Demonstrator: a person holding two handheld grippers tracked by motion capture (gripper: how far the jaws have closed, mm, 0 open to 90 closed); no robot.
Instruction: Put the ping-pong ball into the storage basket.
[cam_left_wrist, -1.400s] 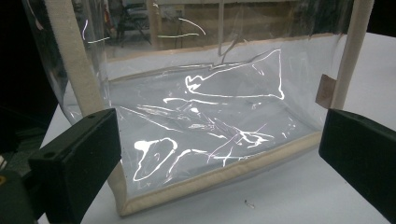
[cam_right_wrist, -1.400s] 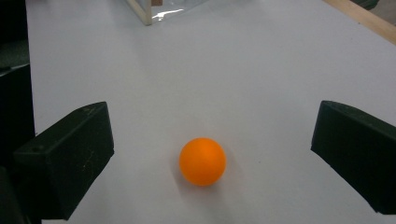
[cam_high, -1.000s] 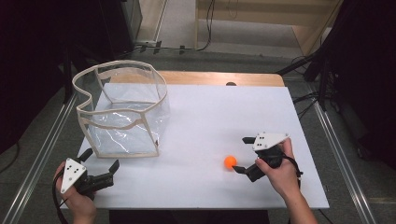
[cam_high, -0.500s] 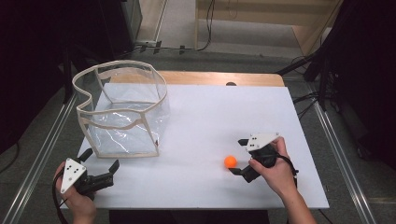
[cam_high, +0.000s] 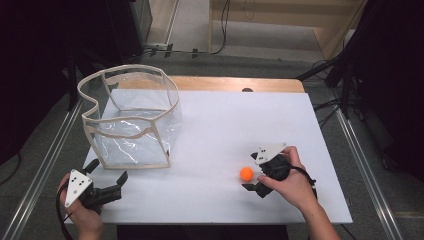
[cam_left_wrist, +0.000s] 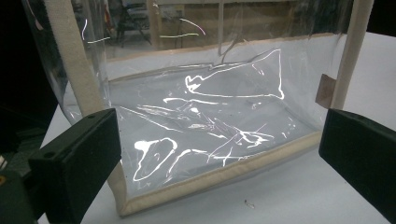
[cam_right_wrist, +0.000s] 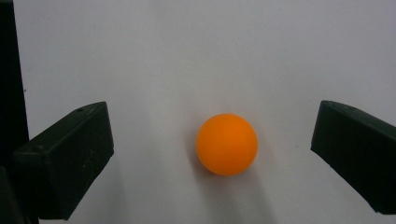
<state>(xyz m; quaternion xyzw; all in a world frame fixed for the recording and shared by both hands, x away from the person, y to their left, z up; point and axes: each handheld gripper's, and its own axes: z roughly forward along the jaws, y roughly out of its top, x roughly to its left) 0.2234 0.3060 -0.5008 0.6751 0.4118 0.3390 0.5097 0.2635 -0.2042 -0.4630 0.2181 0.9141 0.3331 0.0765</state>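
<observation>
Orange ball (cam_high: 246, 173), small, round and smooth, lies on the white tabletop (cam_high: 235, 125) in the lower right of the high view, just left of the right claw (cam_high: 251, 173). In the right claw's own view the ball (cam_right_wrist: 227, 144) sits between the two black jaws, a little right of centre, with bare white surface on each side; the jaws stand wide apart and touch nothing.

At the left of the high view stands a clear plastic bag with cream fabric trim (cam_high: 131, 120), its mouth open upward; nothing can be seen inside it. The ball is well apart from it.

The left claw (cam_high: 105, 172) rests at the lower left corner of the tabletop, near the bag's front edge. Its jaws are spread wide, and between them its view shows the bag (cam_left_wrist: 201, 121) with glare on its crinkled wall.
</observation>
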